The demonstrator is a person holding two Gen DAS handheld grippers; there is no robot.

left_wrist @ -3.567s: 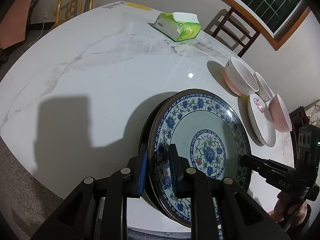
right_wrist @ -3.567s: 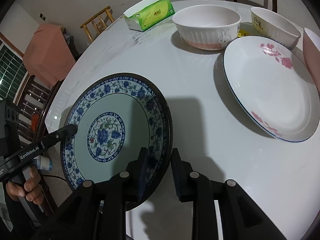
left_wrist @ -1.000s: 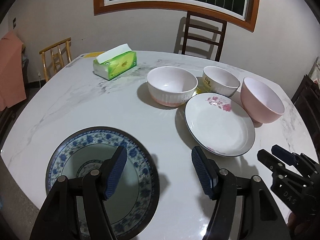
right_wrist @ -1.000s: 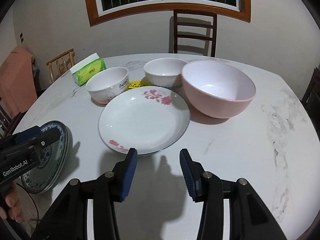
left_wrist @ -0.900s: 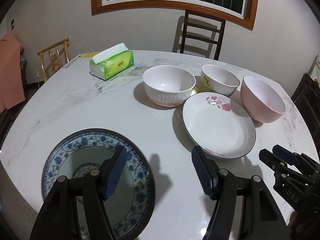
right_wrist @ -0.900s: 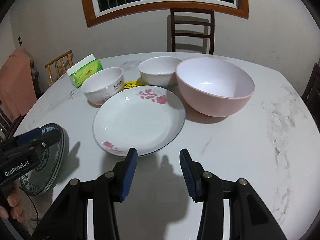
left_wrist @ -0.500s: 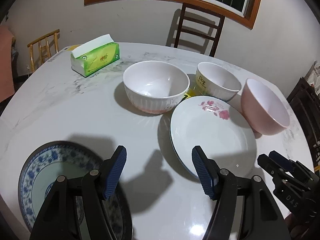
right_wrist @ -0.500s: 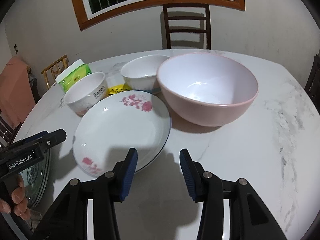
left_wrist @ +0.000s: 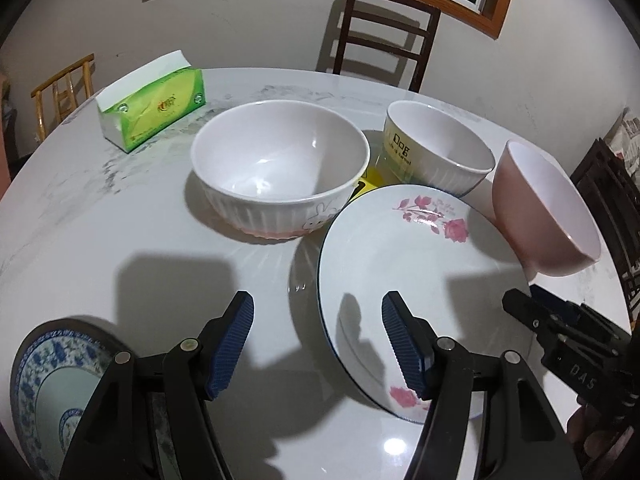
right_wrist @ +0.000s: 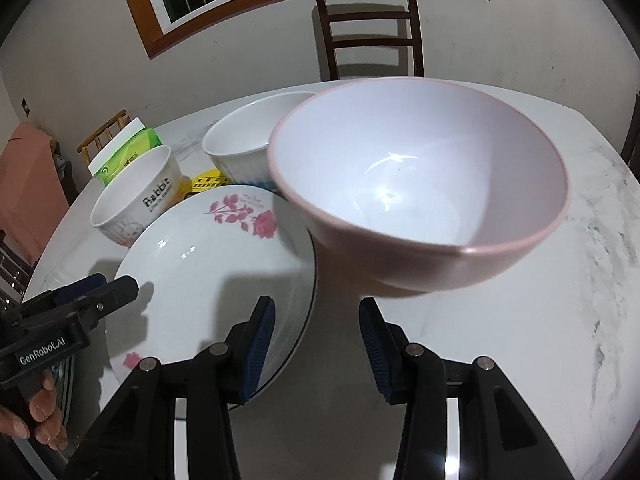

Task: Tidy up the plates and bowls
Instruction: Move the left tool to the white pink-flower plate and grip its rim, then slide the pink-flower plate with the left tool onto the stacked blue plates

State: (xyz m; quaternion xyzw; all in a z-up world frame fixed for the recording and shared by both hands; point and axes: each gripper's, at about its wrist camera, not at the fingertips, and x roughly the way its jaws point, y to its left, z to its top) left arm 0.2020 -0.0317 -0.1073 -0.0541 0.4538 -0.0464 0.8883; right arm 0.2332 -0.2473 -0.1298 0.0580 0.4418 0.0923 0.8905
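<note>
A white plate with pink flowers (left_wrist: 400,272) (right_wrist: 208,264) lies flat on the marble table (left_wrist: 120,216). My left gripper (left_wrist: 318,340) hovers over its near left rim, and the jaws are closing with no pad touching the plate. My right gripper (right_wrist: 316,344) hangs open over the plate's right rim, just short of a pink bowl (right_wrist: 420,184) (left_wrist: 540,216). A ribbed rabbit bowl (left_wrist: 280,168) (right_wrist: 136,204) and a "Dog" bowl (left_wrist: 436,152) (right_wrist: 240,140) stand behind the plate. A stack of blue-patterned plates (left_wrist: 48,380) lies at the near left.
A green tissue box (left_wrist: 152,108) (right_wrist: 128,152) sits at the back left. Something yellow (left_wrist: 370,178) lies between the two white bowls. A dark chair (left_wrist: 384,32) stands behind the table, a wooden one (left_wrist: 64,84) at the left. A hand (right_wrist: 40,412) grips the left tool.
Both grippers have let go of the blue-patterned plate, now lying at the near left. They have moved forward and down onto the flowered plate, which looms larger in both views.
</note>
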